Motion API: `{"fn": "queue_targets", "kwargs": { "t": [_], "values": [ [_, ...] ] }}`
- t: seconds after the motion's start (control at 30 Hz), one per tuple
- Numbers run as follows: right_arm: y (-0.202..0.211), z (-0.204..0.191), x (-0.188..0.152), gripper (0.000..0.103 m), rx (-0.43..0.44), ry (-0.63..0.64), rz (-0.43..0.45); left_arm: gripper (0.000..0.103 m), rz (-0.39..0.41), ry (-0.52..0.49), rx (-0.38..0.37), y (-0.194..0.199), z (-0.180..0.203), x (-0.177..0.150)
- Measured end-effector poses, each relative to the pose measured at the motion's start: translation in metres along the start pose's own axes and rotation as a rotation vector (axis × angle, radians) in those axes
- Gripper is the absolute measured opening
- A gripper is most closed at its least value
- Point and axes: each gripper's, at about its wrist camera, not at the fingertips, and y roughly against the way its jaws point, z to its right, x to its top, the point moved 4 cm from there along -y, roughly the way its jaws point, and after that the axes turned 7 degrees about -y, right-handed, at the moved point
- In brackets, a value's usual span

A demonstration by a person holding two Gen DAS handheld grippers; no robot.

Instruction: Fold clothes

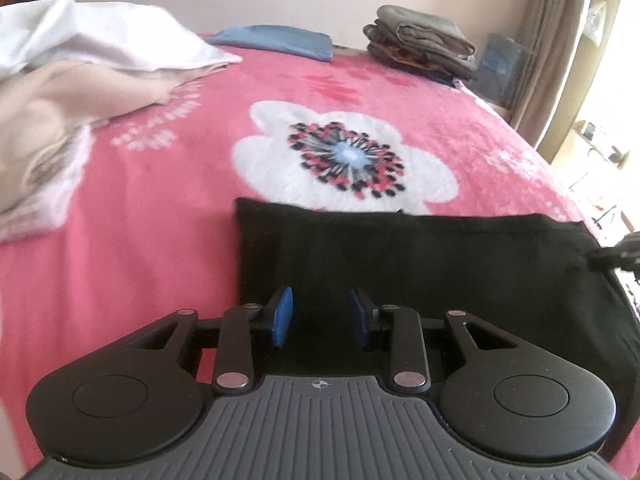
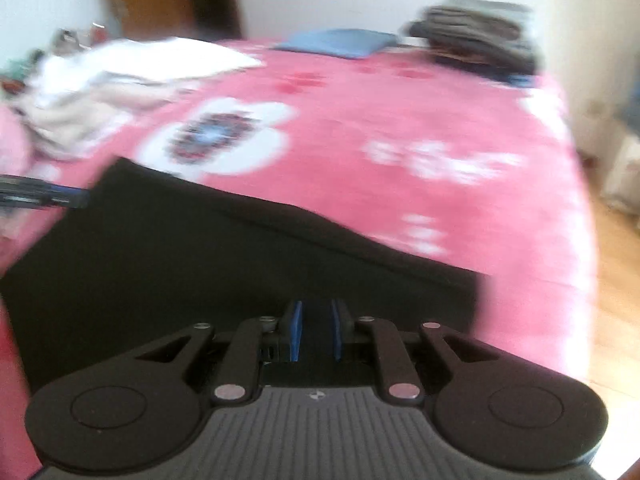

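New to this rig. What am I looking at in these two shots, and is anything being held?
There is no robot arm: a person carries a two-finger gripper in each hand, each with a fisheye camera looking along its fingers. One picture is the left gripper view, the other the right gripper view, which is blurred.

Both look across a bed with a pink flowered blanket. A black garment, lying flat, sits right in front of both grippers. Further off are a loose heap of white and beige clothes, a folded blue piece and a stack of folded clothes.

Both grippers are open, blue pads apart, and hold nothing.
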Motion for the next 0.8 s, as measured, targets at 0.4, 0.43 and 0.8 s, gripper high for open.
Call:
{"fn": "queue_targets", "kwargs": {
  "t": [0.4,0.43,0.8],
  "values": [
    [-0.028,0.064,0.023,0.016,-0.164,-0.243,0.111,0.033,0.047,0.057,0.029,-0.018,0.001,0.016],
    [-0.027,0.058,0.022,0.016,-0.118,-0.250,0.110,0.033,0.048,0.064,0.027,-0.018,0.000,0.017],
    [0.007,0.054,0.007,0.017,-0.181,-0.253,0.102,0.033,0.062,0.126,0.029,-0.017,-0.004,0.019]
  ]
}}
